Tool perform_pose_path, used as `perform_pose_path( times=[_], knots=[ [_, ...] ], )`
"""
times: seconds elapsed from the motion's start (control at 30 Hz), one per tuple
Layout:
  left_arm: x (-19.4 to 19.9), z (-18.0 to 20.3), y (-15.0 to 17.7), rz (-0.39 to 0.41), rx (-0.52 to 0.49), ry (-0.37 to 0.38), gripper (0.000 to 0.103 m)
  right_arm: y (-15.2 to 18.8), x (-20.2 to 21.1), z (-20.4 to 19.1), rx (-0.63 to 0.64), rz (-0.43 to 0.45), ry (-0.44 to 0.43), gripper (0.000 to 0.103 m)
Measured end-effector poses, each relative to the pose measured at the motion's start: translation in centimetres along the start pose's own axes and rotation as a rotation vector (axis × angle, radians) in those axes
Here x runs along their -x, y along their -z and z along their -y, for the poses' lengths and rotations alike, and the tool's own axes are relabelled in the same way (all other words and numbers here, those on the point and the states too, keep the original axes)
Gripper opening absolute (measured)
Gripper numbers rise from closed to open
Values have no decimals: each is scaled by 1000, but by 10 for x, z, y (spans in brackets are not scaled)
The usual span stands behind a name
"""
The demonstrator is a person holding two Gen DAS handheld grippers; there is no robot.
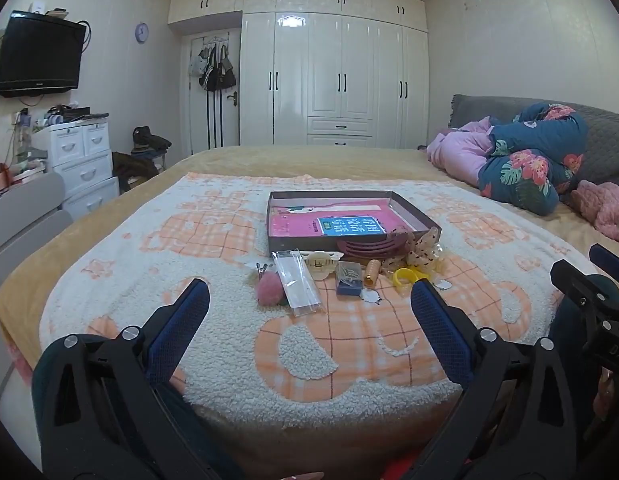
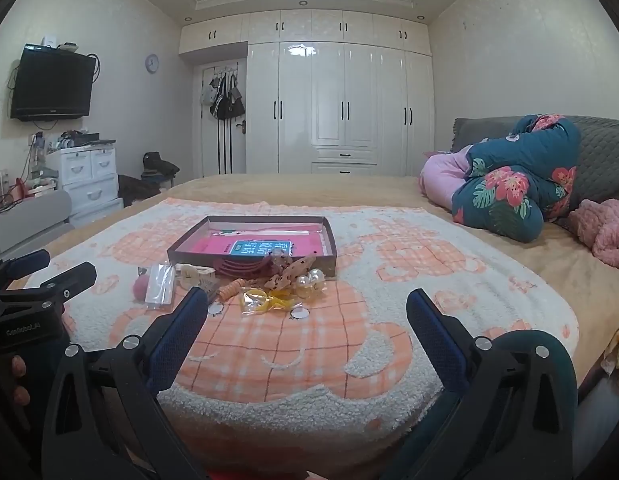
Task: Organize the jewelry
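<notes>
jewelry pile sitting in front of the box on the bed

jewelry bits [image 1: 349,268] are all heaped on the orange and white fleece blanket [image 1: 149,248], right up against the near wall of a shallow cardboard box [image 1: 351,240]. box has a pink sheet with a blue label lying flat inside it, otherwise i can't make out anything in there.

what i can pick out of the pile from the left wrist view: a clear plastic packet [image 1: 299,282] lying at an angle, a pink pompom [image 1: 270,290] tucked just beside it on the left, a small blue box [image 1: 349,280] with pins or something in it, an orange coil hair tie [image 1: 372,271], a yellow ring-shaped thing [image 1: 403,278], a dark red comb-like piece [image 1: 373,249] leaning on the box wall, and a dotted bow [image 1: 423,246] at the right corner. right wrist view also shows some pearl beads [image 2: 309,280] near the bow.

left gripper [image 1: 309,308] is spread wide with nothing in it, hanging back from the pile, not touching anything. right gripper [image 2: 307,320] same deal, jaws wide apart and holding nothing, over the near part of the blanket.

folded quilts [image 1: 525,156] are off at the head of the bed, well apart from all this.
</notes>
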State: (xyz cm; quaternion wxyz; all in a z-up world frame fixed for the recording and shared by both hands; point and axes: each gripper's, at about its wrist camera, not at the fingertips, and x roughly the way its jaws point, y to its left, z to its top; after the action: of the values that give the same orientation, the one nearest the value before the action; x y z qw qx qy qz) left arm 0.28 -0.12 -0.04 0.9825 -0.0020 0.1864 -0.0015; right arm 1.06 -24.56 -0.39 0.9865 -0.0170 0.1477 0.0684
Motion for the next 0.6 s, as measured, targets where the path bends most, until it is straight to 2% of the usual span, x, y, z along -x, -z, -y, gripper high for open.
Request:
perform_pose_path(
  times=[0.6],
  knots=[
    [3, -4, -2, 1, 1, -5, 92, 2, 0, -1, 3, -2, -6, 97]
  ],
)
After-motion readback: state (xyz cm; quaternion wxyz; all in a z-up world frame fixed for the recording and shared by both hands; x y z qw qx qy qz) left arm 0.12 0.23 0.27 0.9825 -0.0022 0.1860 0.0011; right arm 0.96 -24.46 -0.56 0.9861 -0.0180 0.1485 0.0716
